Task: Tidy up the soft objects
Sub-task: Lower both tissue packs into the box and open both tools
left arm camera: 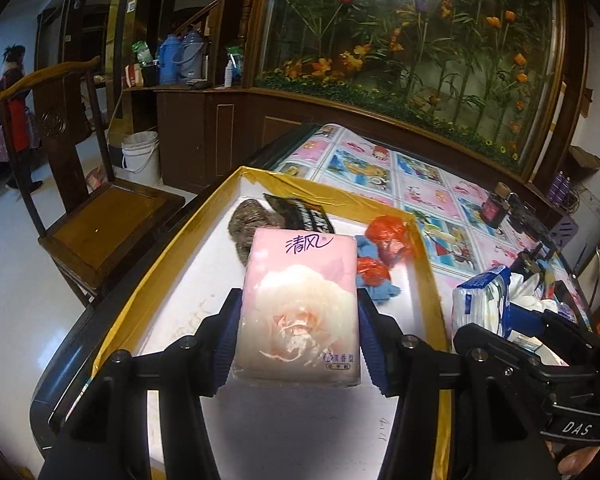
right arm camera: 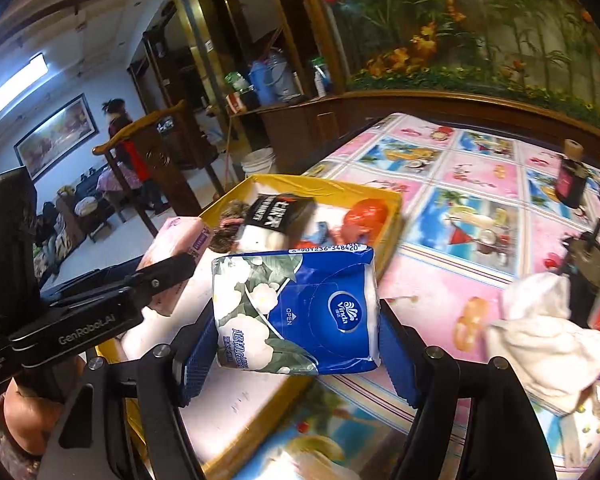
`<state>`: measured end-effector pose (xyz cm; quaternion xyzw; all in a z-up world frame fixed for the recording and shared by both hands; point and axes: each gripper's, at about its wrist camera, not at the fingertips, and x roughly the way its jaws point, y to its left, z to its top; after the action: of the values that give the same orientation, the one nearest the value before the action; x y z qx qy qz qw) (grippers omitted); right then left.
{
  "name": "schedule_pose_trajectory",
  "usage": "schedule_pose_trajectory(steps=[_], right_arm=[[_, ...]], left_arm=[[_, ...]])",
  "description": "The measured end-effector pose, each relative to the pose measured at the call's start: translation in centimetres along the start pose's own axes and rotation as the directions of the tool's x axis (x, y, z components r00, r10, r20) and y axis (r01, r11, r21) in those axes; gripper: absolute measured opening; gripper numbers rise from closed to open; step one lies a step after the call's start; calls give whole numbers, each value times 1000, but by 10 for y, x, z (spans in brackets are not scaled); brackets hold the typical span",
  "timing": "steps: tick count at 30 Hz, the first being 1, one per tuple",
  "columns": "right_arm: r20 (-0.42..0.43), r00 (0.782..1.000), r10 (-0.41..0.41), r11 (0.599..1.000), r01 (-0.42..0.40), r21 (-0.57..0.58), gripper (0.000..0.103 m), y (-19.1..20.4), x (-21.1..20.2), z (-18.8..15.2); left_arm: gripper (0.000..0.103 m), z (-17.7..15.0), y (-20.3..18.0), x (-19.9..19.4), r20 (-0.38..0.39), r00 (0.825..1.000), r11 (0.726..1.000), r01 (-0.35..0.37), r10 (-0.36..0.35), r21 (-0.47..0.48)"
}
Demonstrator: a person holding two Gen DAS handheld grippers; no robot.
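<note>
My left gripper [left arm camera: 298, 320] is shut on a pink tissue pack [left arm camera: 298, 304] and holds it above the white floor of a yellow-rimmed box [left arm camera: 140, 292]. The pink tissue pack also shows in the right wrist view [right arm camera: 176, 252]. My right gripper [right arm camera: 296, 344] is shut on a blue Vinda tissue pack [right arm camera: 296, 312], held over the box's right rim [right arm camera: 392, 196]. The blue tissue pack shows at the right of the left wrist view [left arm camera: 482, 300]. In the box lie a brown furry item [left arm camera: 246, 224], a black packet [left arm camera: 300, 210], orange plastic bags [left arm camera: 388, 236] and a blue cloth [left arm camera: 380, 288].
The box sits on a table with a pink and blue patterned cloth [right arm camera: 460, 184]. A white cloth [right arm camera: 548, 332] lies at the right. A dark bottle [right arm camera: 570, 176] stands at the back right. A wooden chair [left arm camera: 92, 220] stands left of the table.
</note>
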<state>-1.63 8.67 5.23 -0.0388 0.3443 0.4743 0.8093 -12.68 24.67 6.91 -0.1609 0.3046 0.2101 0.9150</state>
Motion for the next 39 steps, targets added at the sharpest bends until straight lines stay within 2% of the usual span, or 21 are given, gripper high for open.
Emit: schedule_pose_trajectory(steps=[5, 7, 9, 14, 19, 30, 39], right_arm=[[-93, 996, -10, 999, 6, -40, 79, 20, 38, 1], [-95, 995, -34, 995, 25, -93, 79, 30, 47, 5], [-126, 992, -13, 994, 0, -106, 79, 35, 57, 6], [-152, 986, -63, 979, 32, -200, 79, 49, 79, 1], [-156, 985, -68, 975, 32, -221, 79, 53, 85, 0], [-178, 982, -69, 974, 28, -224, 79, 53, 88, 0], [-177, 982, -71, 975, 31, -221, 79, 53, 87, 0]], left_arm=[[53, 6, 20, 12, -40, 998, 999, -53, 53, 1], [53, 8, 25, 16, -60, 996, 998, -60, 60, -4], [53, 7, 30, 20, -82, 995, 998, -63, 62, -11], [53, 2, 39, 29, -118, 990, 997, -77, 75, -11], [53, 0, 38, 37, -149, 987, 998, -61, 58, -10], [54, -2, 42, 38, -164, 986, 998, -48, 41, -38], [66, -2, 40, 38, -169, 985, 998, -48, 40, -41]])
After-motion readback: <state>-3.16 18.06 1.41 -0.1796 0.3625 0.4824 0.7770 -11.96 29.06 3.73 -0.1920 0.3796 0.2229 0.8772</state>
